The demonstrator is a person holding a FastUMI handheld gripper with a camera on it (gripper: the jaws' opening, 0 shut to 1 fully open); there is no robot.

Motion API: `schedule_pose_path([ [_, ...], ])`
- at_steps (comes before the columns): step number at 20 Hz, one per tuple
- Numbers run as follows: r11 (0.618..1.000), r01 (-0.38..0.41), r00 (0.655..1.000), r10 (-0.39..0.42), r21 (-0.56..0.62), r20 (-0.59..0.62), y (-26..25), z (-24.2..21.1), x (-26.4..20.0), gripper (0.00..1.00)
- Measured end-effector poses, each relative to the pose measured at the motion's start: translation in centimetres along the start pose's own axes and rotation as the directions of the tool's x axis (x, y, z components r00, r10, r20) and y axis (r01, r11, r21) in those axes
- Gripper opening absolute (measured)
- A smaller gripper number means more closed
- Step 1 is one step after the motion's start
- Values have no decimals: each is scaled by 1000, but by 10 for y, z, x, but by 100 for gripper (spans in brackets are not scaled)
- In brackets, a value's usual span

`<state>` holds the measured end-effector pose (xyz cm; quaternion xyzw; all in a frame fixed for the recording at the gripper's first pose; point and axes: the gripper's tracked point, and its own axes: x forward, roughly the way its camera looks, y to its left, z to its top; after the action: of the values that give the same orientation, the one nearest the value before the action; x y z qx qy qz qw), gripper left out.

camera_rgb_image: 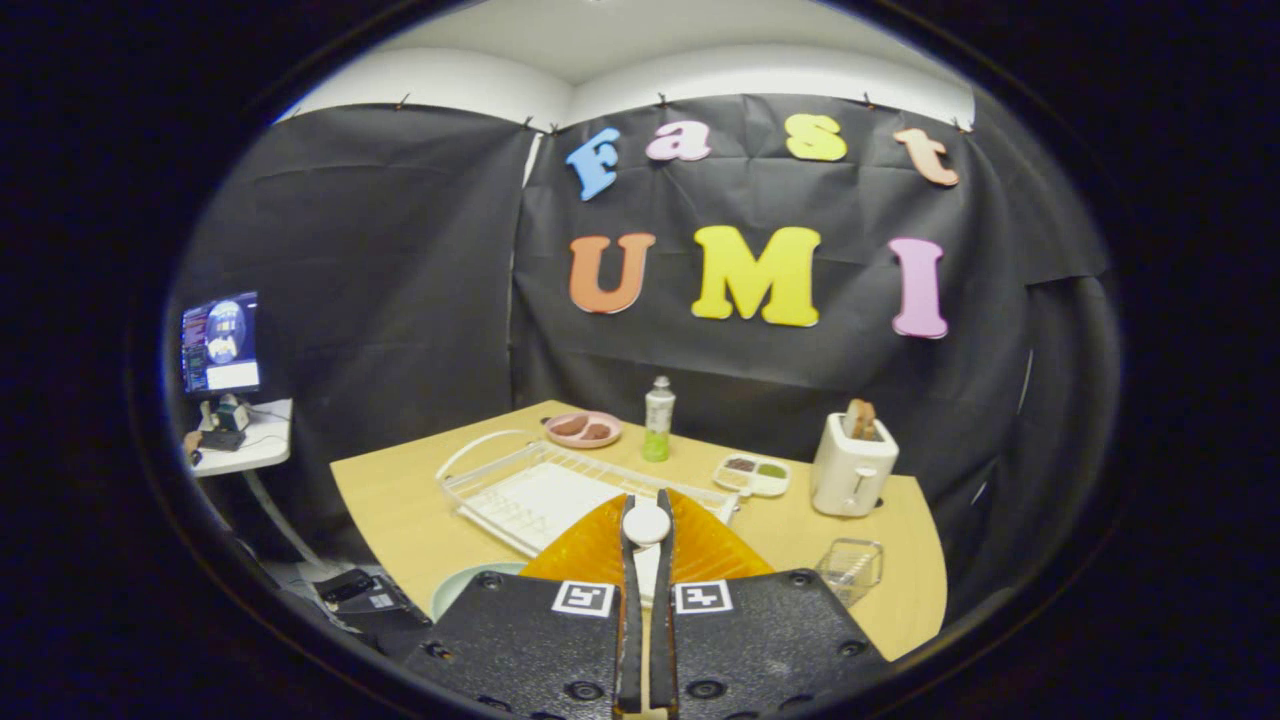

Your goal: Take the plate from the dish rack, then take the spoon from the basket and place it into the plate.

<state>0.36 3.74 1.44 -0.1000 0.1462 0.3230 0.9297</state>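
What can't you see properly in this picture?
- Spoon, gripper view: the gripper is shut on it, and its fingers hide all but a white round end.
- Plate, gripper view: the gripper's black body covers most of it.
- Basket, gripper view: too small to tell what's inside.

A recording booth staged as a kitchen: black cloth walls pinned up around a pale wooden table [400, 510] bearing a white toaster [852, 468] and white wire dish rack [520, 490], a lit computer monitor [220, 343] alongside.

Matt pale wood table [400, 500], white wire dish rack [540, 490], glossy white toaster [850, 470]
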Motion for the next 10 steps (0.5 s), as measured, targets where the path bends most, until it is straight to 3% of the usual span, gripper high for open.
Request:
schedule_pose_path([
  [4, 989, -134, 986, 127, -61, -108, 49, -24, 20, 9],
  [10, 951, -271, 928, 217, -147, -304, 89, -77, 47, 9],
])
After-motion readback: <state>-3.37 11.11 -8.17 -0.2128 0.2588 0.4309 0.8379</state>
